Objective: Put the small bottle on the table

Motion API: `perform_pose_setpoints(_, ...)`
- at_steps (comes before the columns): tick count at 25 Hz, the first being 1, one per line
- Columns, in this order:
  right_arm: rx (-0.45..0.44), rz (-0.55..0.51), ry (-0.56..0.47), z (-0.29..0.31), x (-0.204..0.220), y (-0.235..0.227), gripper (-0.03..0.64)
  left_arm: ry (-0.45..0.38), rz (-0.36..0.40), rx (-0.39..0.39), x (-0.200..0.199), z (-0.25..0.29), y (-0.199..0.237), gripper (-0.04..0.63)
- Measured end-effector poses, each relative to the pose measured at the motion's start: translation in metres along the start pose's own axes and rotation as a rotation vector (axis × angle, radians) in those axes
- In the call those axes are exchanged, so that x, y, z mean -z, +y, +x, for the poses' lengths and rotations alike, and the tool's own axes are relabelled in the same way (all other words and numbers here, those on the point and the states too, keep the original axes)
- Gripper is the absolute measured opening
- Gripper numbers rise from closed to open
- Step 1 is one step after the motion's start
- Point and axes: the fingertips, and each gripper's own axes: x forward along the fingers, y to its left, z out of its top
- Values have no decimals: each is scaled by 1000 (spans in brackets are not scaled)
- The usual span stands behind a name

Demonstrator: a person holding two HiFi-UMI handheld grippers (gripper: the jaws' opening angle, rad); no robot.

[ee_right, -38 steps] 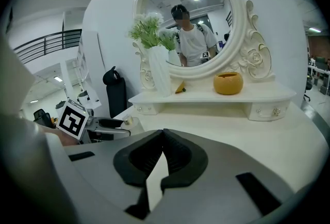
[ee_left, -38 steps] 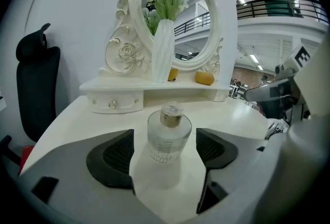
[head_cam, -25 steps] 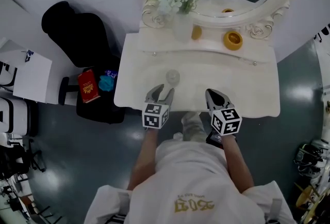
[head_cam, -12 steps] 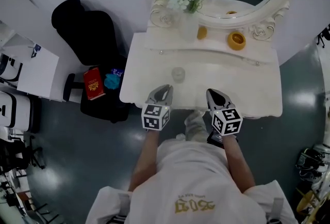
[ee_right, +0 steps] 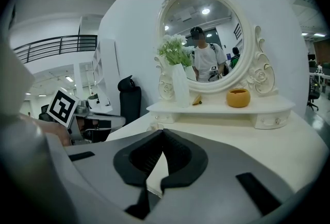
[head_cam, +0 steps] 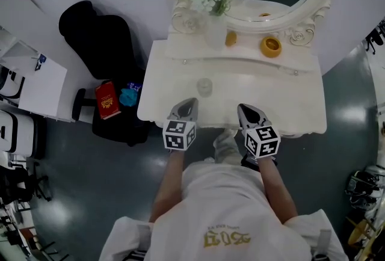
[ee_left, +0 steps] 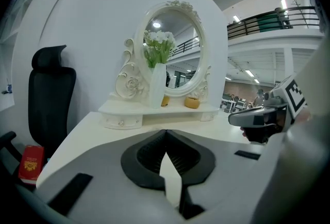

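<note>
Hovering at table (head_cam: 274,97) front edge: left tool (head_cam: 190,102), right tool (head_cam: 243,108) closed, empty; small bottle (head_cam: 204,86) ahead.

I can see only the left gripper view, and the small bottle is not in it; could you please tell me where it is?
Observer: In the head view the small bottle sits on the table, just ahead of the left gripper, whose shut jaws do not touch it.
Operator: Thank you. Is the other gripper holding anything?
Observer: No. The right gripper view shows the right gripper with its jaws together and nothing between them.
Operator: Which gripper is nearer the bottle?
Observer: The left one; in the head view the bottle lies well off to the right gripper's left.
</note>
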Motion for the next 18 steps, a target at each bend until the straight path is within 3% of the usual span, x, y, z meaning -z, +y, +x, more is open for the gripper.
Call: perform_pose_setpoints(18,-8,19,2,4,-2,1,13,48,46,-38,6,4,9,14)
